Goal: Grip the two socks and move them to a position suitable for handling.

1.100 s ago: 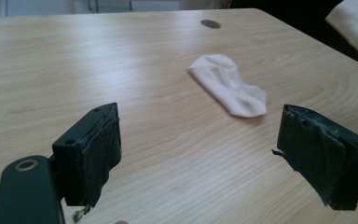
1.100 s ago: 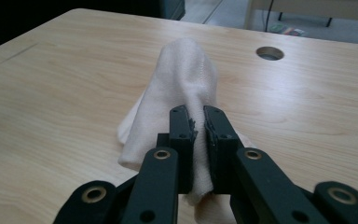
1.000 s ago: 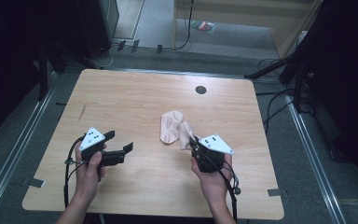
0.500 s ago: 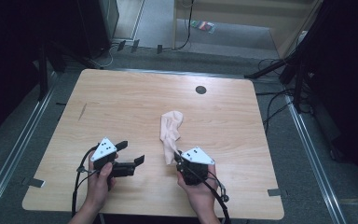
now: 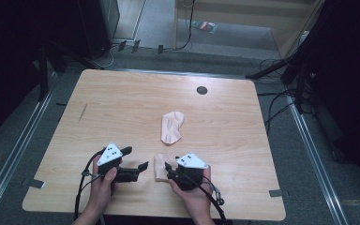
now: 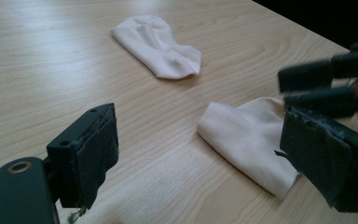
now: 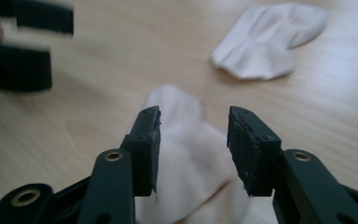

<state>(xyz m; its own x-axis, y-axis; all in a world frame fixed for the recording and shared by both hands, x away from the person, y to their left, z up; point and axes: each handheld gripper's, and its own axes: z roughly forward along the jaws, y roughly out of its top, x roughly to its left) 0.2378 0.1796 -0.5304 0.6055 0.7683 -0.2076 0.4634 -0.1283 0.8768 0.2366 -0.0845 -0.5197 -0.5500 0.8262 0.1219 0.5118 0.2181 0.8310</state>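
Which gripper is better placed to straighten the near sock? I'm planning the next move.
Probably the left gripper. Its jaws stand open beside the near sock, pointed at its free end. The right gripper has just been opening over the sock's other end, its pads off the cloth, letting it lie on the table.

Tabletop [image 5: 122, 103]: light wood-grain, smooth, slight sheen. Near sock [image 6: 247, 140] and far sock [image 6: 161, 44]: soft pale ribbed knit cloth, matt. Right tongs [image 7: 193, 140] and left tongs [image 6: 200, 163]: black matt plastic, rough frayed pads, brass-coloured rivets.
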